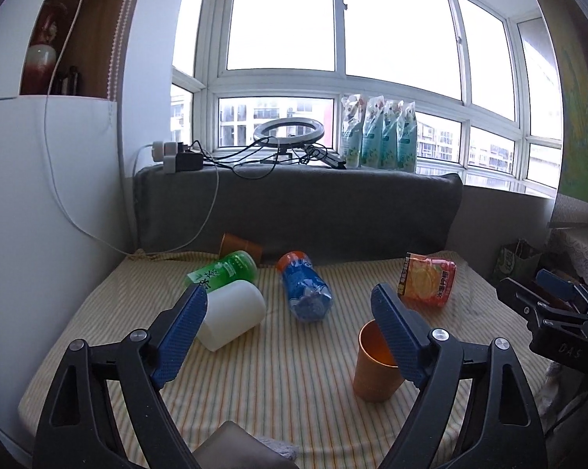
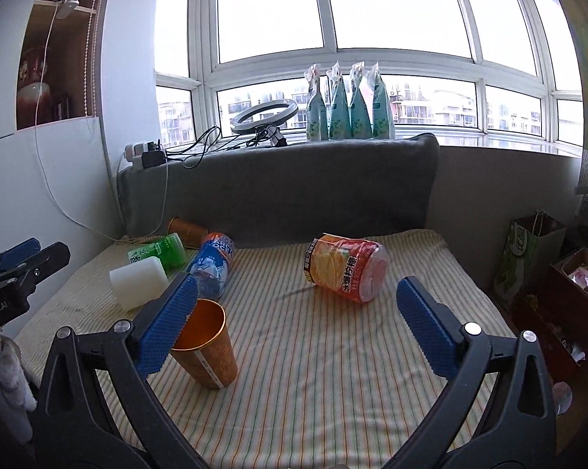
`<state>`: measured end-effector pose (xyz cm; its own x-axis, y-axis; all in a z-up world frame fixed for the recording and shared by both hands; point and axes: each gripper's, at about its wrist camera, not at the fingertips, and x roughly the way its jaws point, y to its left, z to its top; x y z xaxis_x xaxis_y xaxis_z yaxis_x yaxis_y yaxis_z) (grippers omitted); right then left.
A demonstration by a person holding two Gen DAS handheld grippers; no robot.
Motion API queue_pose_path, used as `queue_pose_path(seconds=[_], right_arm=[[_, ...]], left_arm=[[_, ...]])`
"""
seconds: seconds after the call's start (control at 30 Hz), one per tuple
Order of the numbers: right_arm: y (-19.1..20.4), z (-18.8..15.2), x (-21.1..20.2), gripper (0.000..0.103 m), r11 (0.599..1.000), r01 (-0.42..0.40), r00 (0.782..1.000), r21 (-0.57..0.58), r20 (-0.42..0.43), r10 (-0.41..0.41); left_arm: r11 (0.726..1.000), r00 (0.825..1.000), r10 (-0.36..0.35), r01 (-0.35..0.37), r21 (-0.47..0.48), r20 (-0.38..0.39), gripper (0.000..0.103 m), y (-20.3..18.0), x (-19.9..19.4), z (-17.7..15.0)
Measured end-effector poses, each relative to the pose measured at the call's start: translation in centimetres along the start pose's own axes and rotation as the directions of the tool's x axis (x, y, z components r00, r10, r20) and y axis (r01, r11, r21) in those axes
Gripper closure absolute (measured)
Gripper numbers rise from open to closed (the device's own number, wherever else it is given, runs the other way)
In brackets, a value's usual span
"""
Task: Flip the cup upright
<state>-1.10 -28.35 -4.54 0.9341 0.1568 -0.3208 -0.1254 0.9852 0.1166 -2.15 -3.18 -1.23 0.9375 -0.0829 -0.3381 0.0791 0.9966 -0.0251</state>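
An orange cup (image 1: pixel 374 367) stands upright on the striped cloth, mouth up; it also shows in the right wrist view (image 2: pixel 208 346). A white cup (image 1: pixel 231 314) lies on its side at the left, also in the right wrist view (image 2: pixel 137 287). A second orange cup (image 1: pixel 239 246) lies on its side at the back, also in the right wrist view (image 2: pixel 186 228). My left gripper (image 1: pixel 290 303) is open and empty above the cloth. My right gripper (image 2: pixel 295 297) is open and empty, its left finger just in front of the upright cup.
A green bottle (image 1: pixel 223 271), a blue bottle (image 1: pixel 305 291) and an orange-labelled jar (image 1: pixel 428 279) lie on the cloth. A grey cushion (image 1: pixel 294 207) backs the surface. A ring light (image 1: pixel 288 129), cables and pouches sit on the sill. Bags and boxes (image 2: pixel 567 285) stand at right.
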Motion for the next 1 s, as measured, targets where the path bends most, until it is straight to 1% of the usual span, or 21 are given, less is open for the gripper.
queue_pose_path(seconds=[1.0], right_arm=[[0.33, -0.48, 0.74, 0.000, 1.000, -0.027, 0.999, 0.002, -0.035, 0.027]], left_arm=[[1.000, 1.000, -0.008, 0.008, 0.005, -0.005, 0.017, -0.19, -0.06, 0.17]])
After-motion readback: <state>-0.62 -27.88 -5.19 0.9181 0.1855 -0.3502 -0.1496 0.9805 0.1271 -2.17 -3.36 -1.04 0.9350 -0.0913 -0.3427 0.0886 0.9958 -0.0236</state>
